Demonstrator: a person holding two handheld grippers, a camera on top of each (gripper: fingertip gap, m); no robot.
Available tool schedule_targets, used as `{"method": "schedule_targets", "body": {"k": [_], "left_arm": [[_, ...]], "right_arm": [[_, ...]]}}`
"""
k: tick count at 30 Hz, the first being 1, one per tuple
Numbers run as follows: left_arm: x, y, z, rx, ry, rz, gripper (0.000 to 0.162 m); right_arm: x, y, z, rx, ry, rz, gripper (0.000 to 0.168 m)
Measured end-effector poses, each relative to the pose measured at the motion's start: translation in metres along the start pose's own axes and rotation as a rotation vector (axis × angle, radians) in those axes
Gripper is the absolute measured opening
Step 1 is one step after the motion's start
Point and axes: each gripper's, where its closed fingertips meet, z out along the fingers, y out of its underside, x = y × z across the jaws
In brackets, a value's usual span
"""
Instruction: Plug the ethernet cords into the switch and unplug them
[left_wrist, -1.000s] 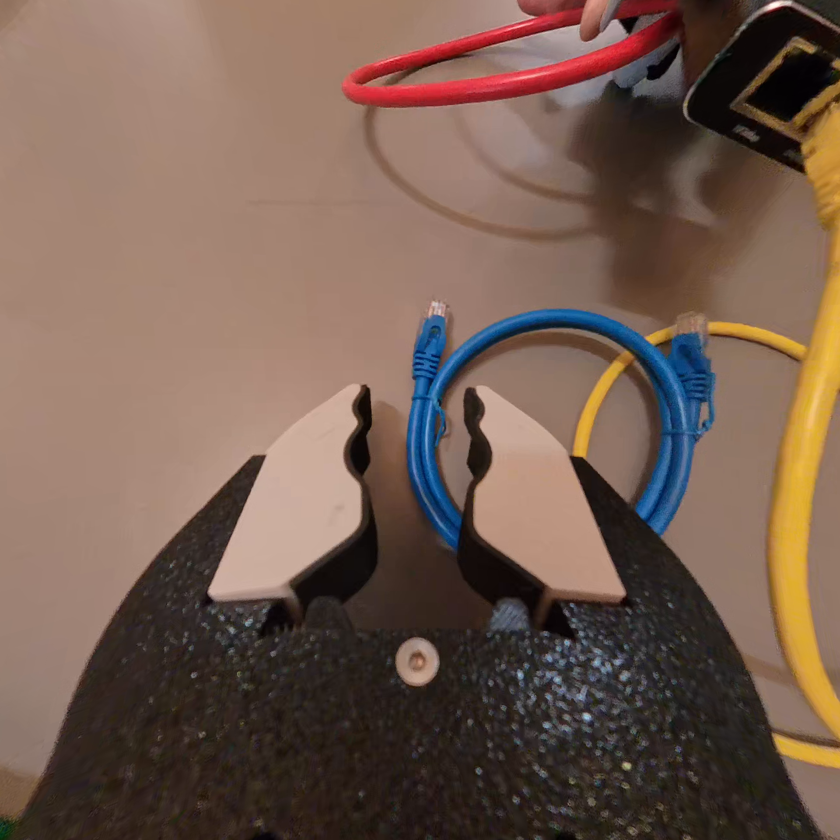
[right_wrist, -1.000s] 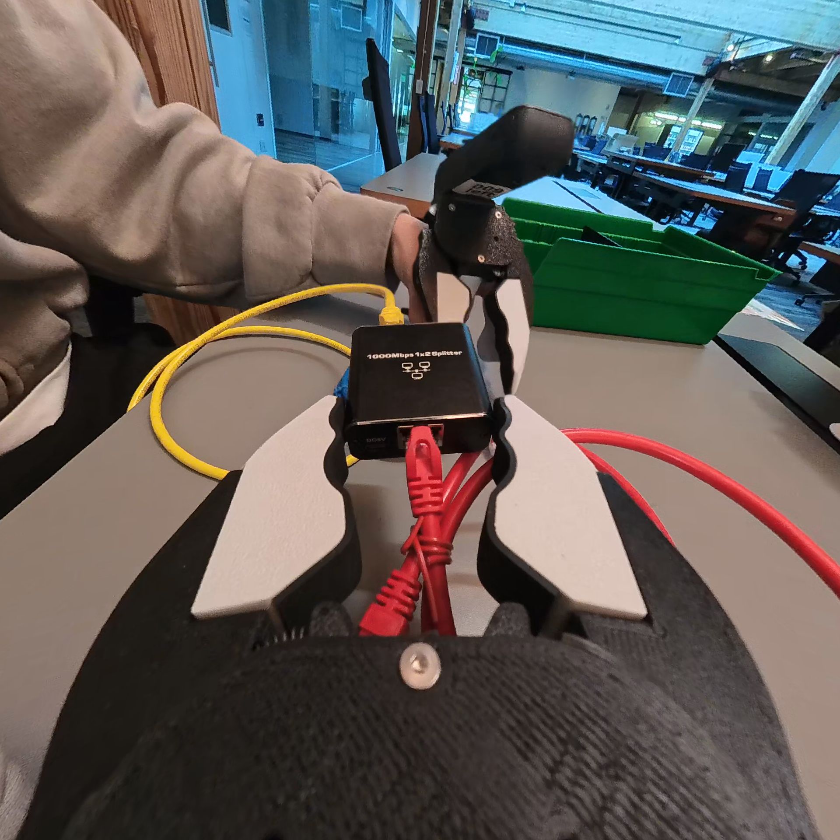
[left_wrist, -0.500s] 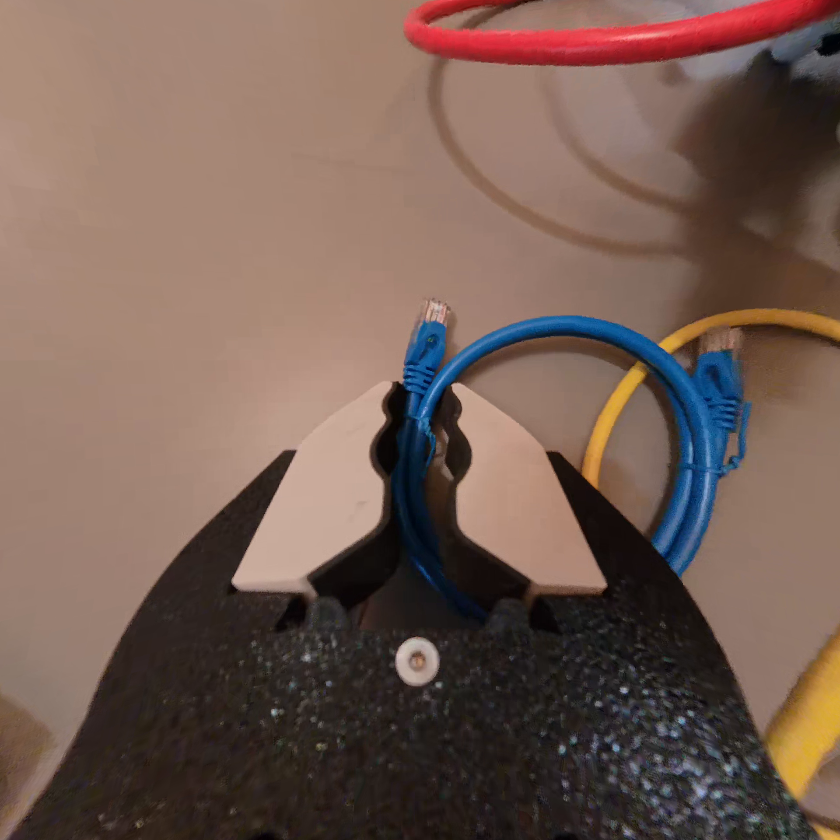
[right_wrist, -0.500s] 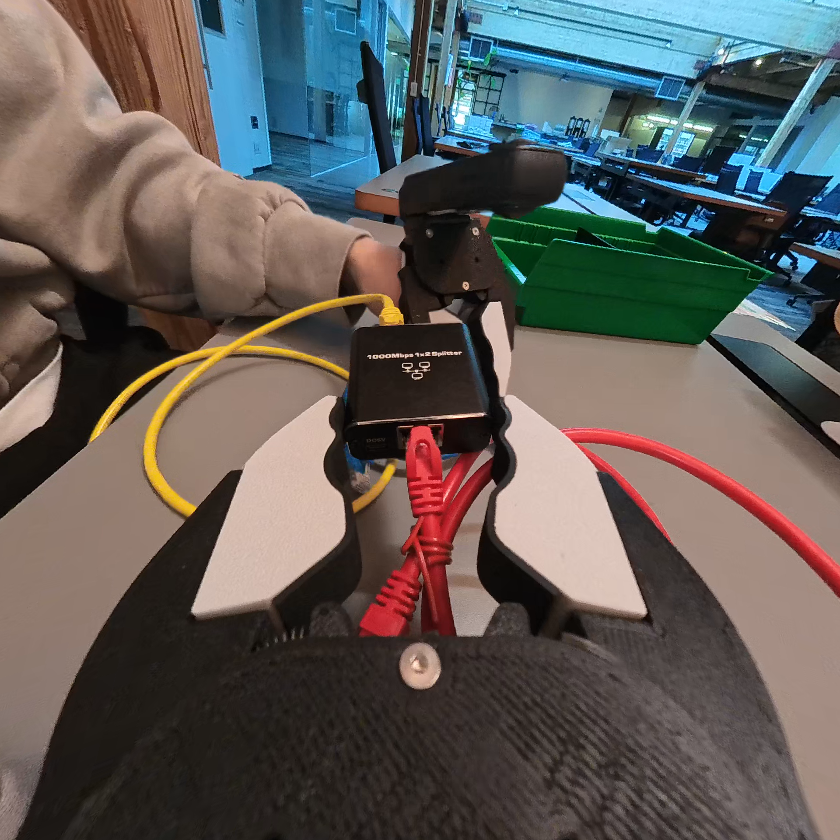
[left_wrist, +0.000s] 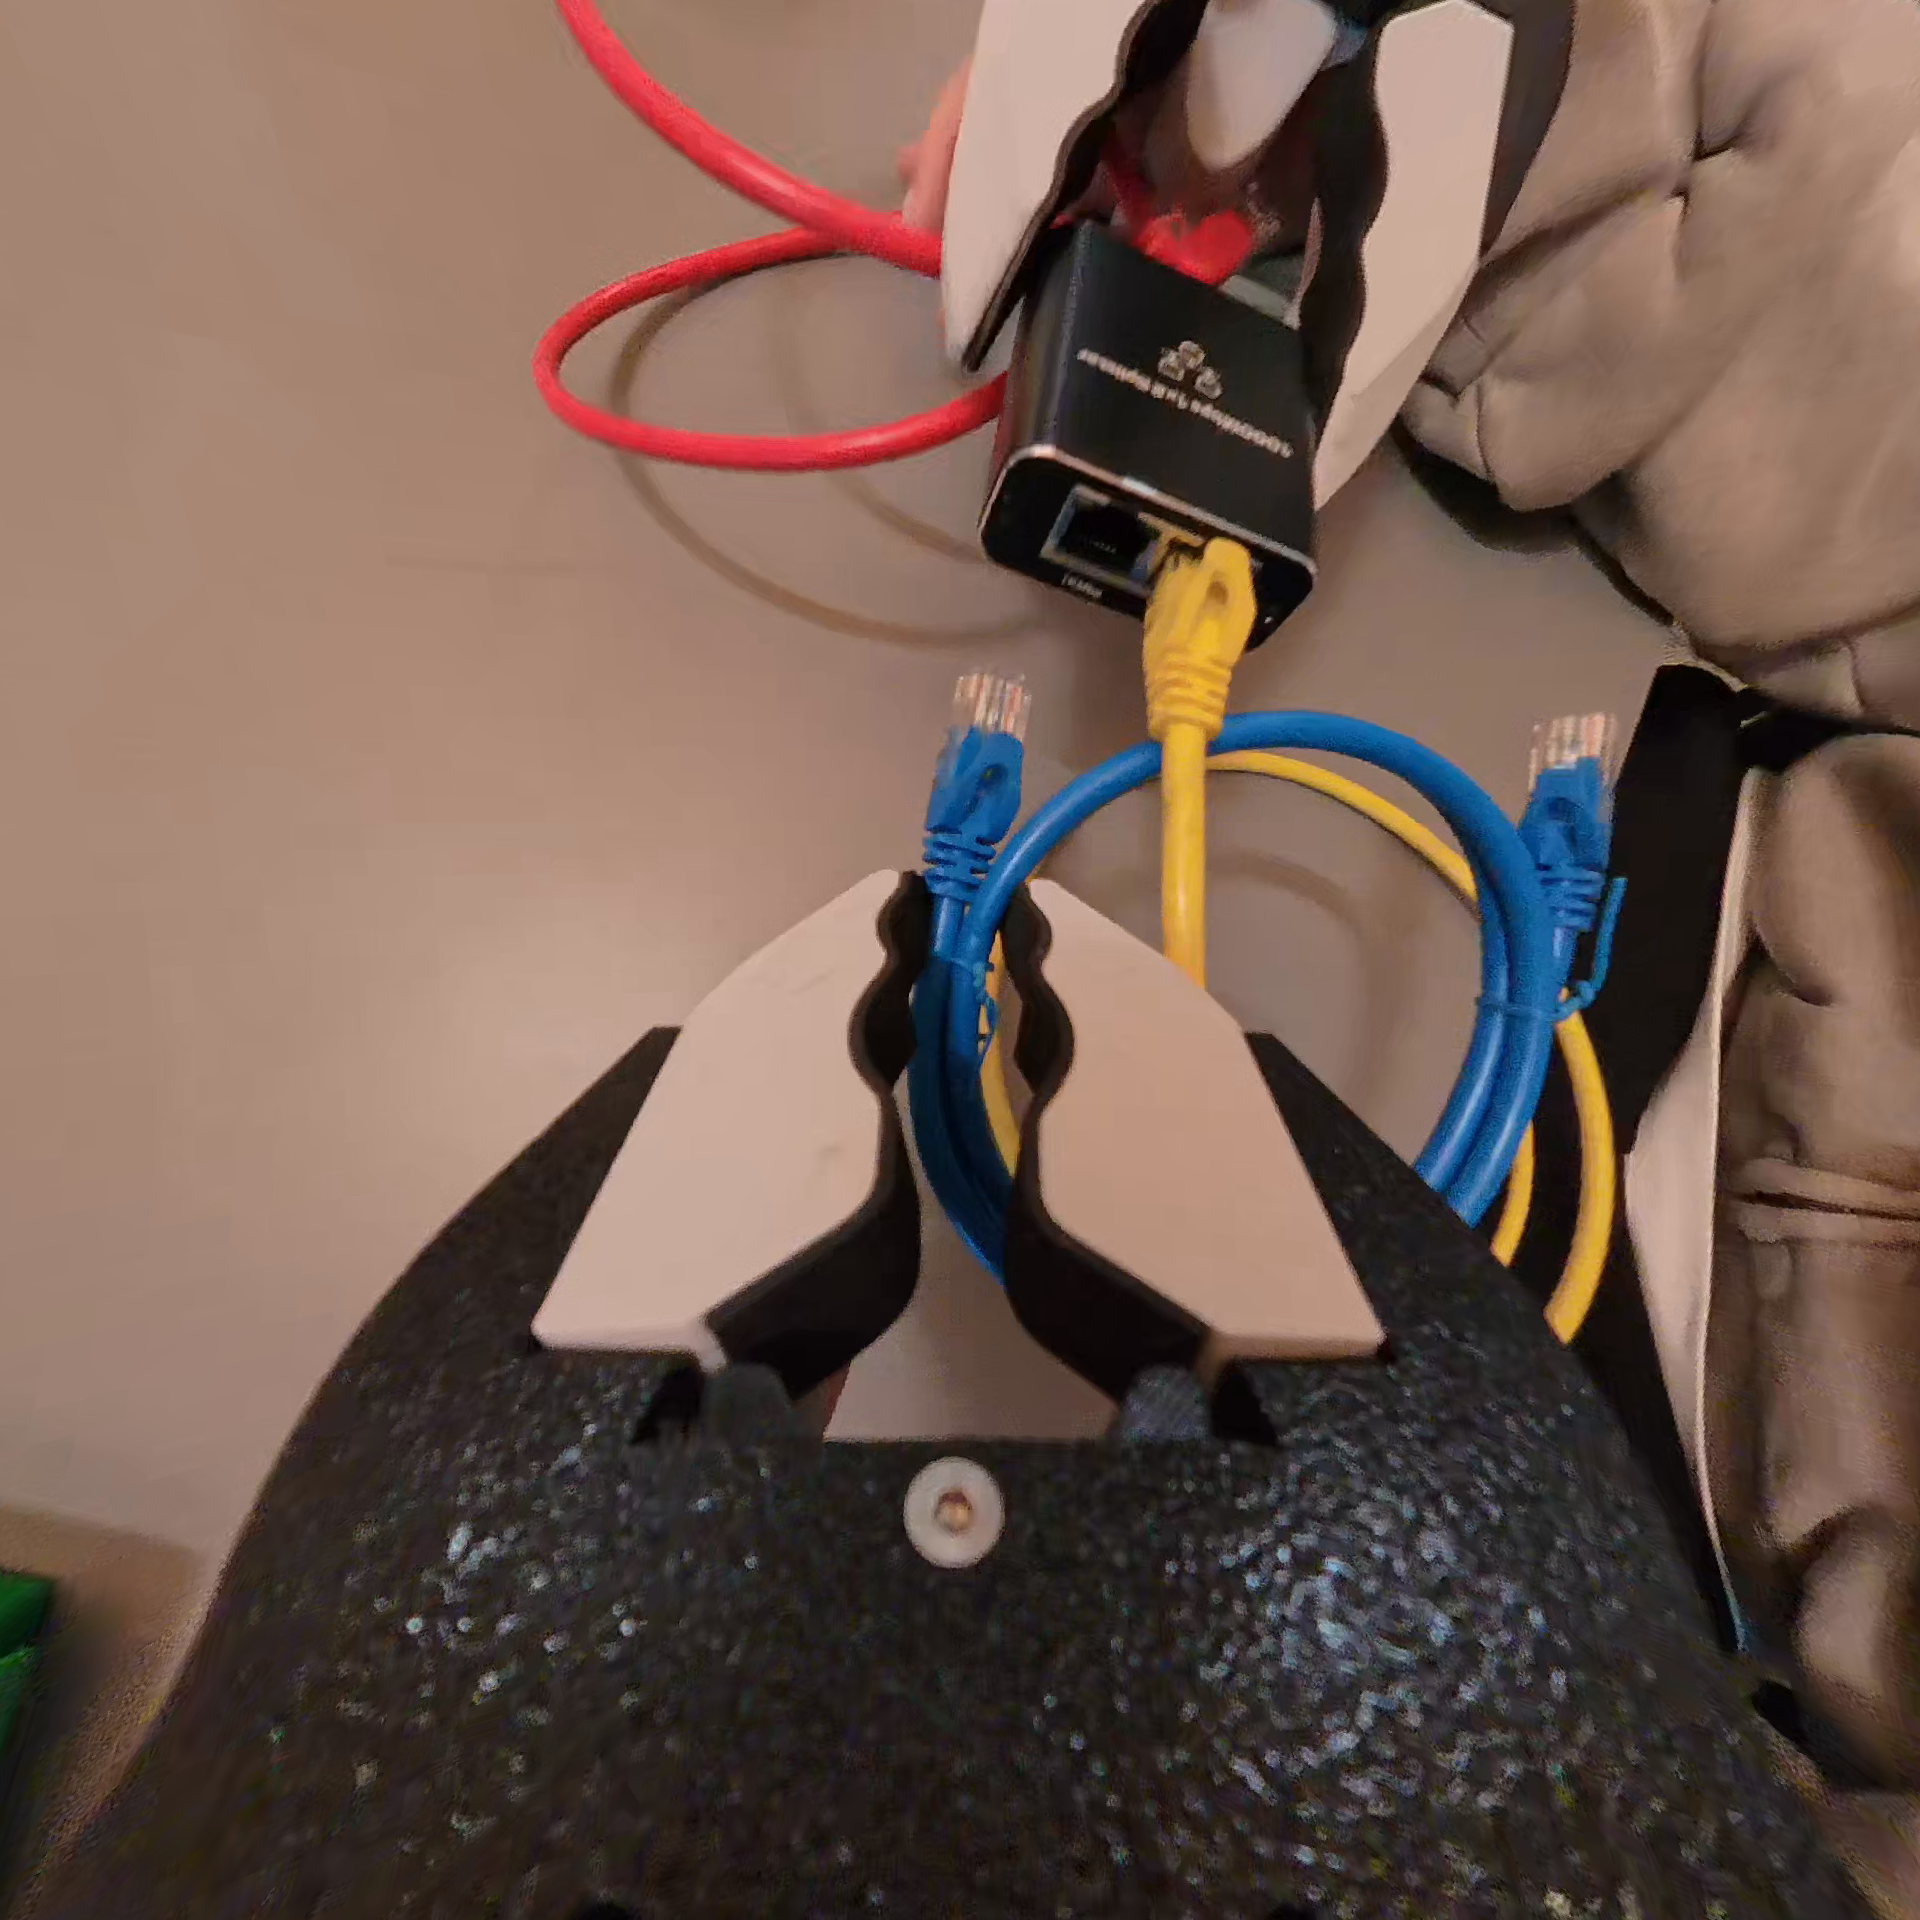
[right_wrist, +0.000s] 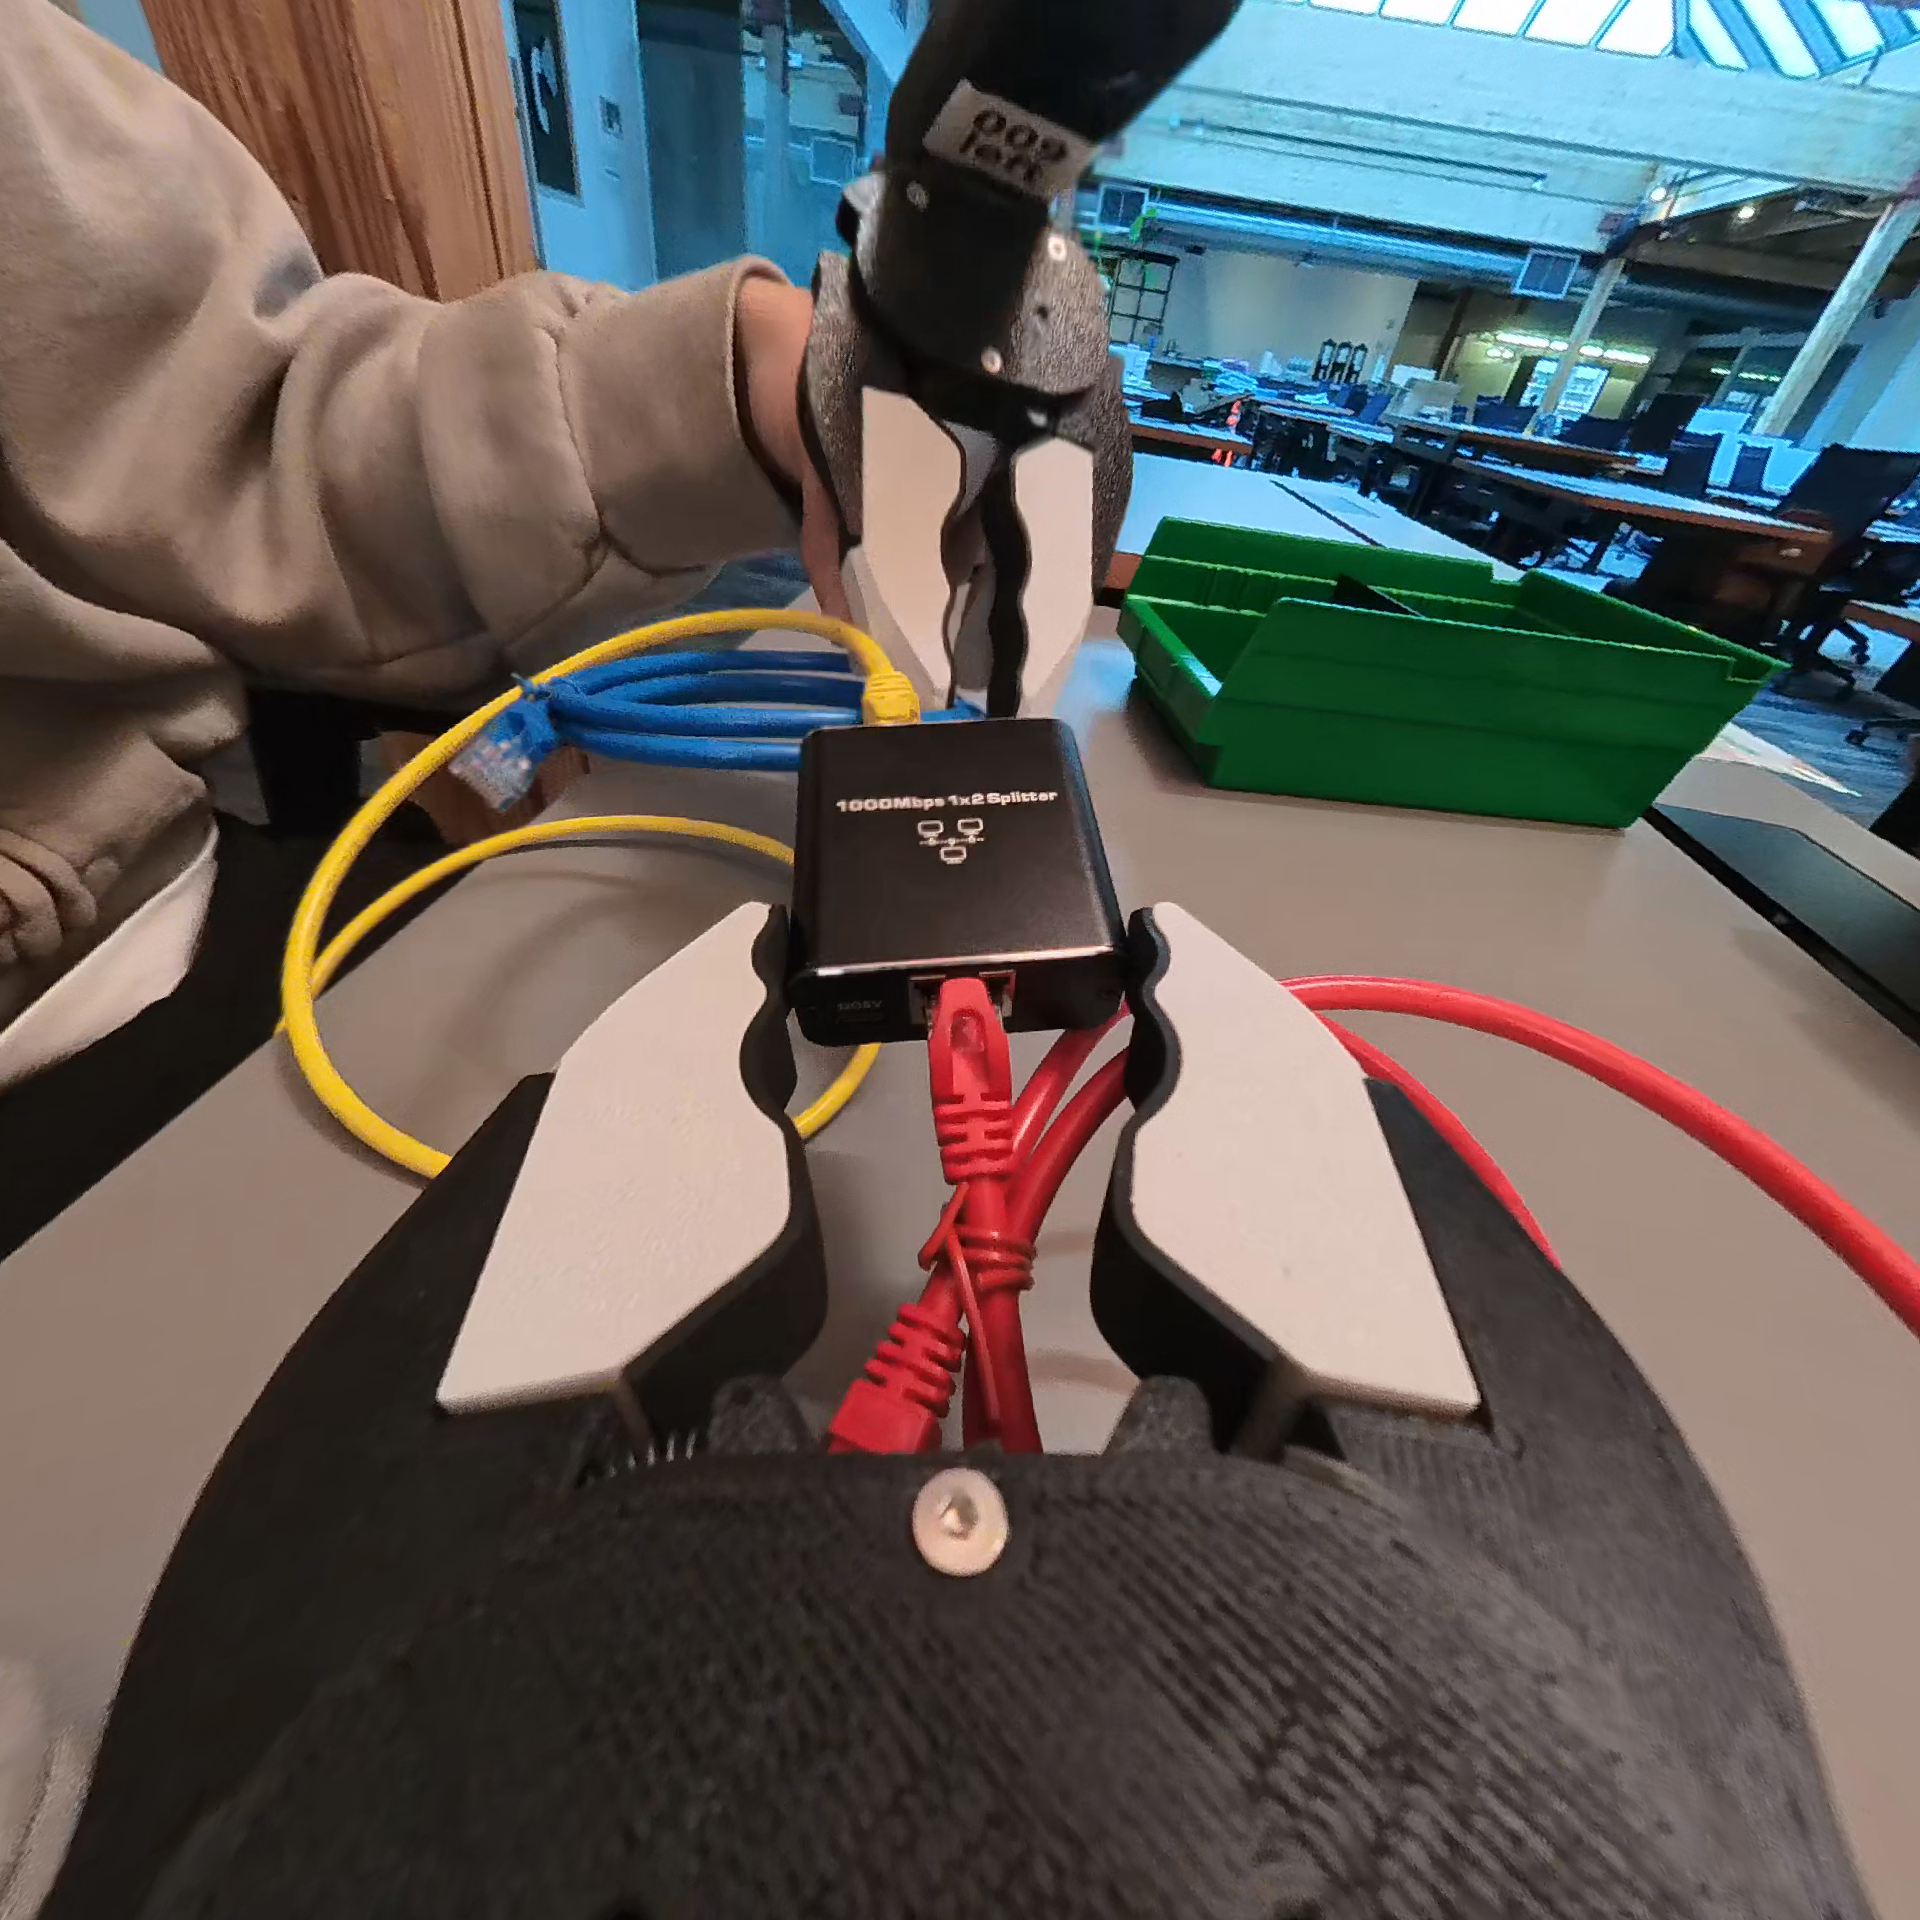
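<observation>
Sitting between the right gripper's (right_wrist: 956, 935) fingers, squeezed at its sides: the switch (right_wrist: 951, 852), red cord (right_wrist: 971, 1081) in the near port, yellow cord (left_wrist: 1195, 634) in a far one; pinching the blue cord (left_wrist: 961, 935) just behind its plug: the left gripper (left_wrist: 966, 904), closed on it; likely lining up that plug for insertion, calling for aim at the empty port (left_wrist: 1096, 535); showing that port: the left view only; showing the green bin (right_wrist: 1434, 665): the right.
</observation>
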Motion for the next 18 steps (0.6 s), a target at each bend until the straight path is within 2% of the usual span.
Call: {"method": "schedule_targets", "body": {"k": [6, 15, 18], "left_arm": [[0.009, -0.011, -0.001, -0.011, 0.002, 0.074, 0.015], [0.009, -0.018, -0.013, -0.021, -0.075, 0.31, 0.015], [0.004, -0.022, -0.015, -0.036, -0.097, 0.311, 0.014]], "right_arm": [[-0.004, 0.001, 0.002, -0.009, -0.036, 0.017, 0.063], [-0.005, 0.005, 0.006, -0.044, -0.037, 0.026, 0.063], [-0.001, 0.004, 0.005, -0.037, -0.022, 0.041, 0.063]]}}
